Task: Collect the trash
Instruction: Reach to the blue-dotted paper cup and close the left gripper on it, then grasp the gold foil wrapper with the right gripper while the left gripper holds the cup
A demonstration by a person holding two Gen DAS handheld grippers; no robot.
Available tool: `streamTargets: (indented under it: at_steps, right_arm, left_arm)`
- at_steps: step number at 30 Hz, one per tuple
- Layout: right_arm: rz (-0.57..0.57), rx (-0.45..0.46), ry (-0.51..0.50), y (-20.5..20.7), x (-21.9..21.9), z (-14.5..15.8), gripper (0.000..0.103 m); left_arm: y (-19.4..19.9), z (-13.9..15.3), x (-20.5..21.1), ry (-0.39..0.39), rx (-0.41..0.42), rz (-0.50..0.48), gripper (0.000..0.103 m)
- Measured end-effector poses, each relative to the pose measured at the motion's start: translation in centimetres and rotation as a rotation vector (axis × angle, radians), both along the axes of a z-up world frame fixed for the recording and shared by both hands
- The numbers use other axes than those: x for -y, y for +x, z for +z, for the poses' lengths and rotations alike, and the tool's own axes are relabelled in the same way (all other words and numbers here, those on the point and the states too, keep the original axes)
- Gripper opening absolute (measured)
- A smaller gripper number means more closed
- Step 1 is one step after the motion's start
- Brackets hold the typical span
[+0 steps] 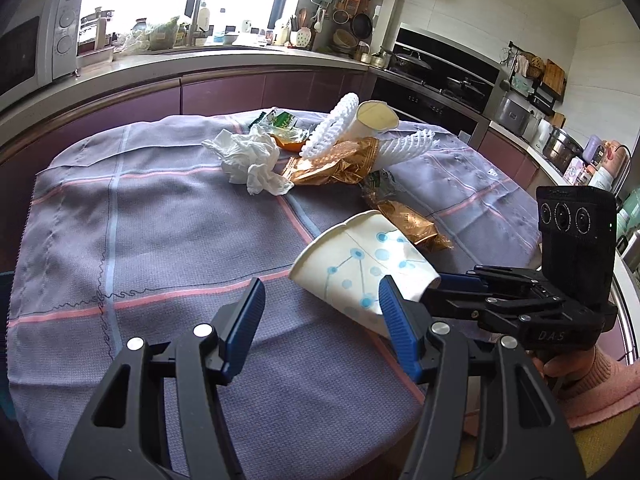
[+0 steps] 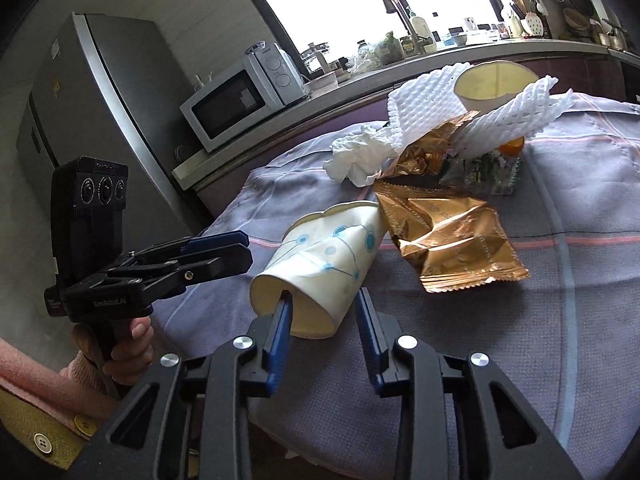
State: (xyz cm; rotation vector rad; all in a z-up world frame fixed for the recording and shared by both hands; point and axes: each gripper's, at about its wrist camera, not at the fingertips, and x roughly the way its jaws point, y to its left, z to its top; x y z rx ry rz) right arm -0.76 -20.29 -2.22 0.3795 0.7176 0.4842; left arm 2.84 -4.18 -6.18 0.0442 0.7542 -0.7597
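Note:
A white paper cup [image 2: 320,256] with blue dots lies tilted on its side, mouth toward my right gripper [image 2: 324,298]. One blue finger [image 2: 285,316] reaches inside the mouth and the other presses the outer wall, so the gripper is shut on the squashed cup. From the left wrist, the cup [image 1: 360,264] sits just beyond my left gripper [image 1: 320,308], which is open with nothing between its fingers. The right gripper [image 1: 440,284] comes in from the right. Further back lie a crumpled tissue [image 1: 252,160], gold wrappers [image 1: 336,164], white foam nets [image 1: 332,128] and a second cup [image 1: 372,120].
A grey-purple cloth [image 1: 160,220] with pink lines covers the table. Another gold wrapper [image 2: 448,240] lies right beside the held cup. A green snack packet [image 1: 280,120] sits in the far pile. Kitchen counters, a microwave [image 2: 236,104] and a fridge stand behind.

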Motion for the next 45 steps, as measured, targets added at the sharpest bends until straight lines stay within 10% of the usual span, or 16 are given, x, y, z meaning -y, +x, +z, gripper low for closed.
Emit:
streamTargets:
  at_steps: [24,33,45]
  right_arm:
    - [0.004,0.049,-0.013,1.4,-1.8,0.5,0.003]
    - [0.001,0.044,-0.053,1.6,-2.1,0.1,0.002]
    - [-0.049,0.101,-0.109,0.3,-0.7,2.1,0.01]
  left_arm:
    - [-1.9,-0.1,-1.8,0.04,0.039,0.044,0.058]
    - [-0.9,-1.1,0.7,0.069,0.017,0.074,0.006]
    - [0.1,-0.2,-1.4,-0.005,0.037,0.205,0.004]
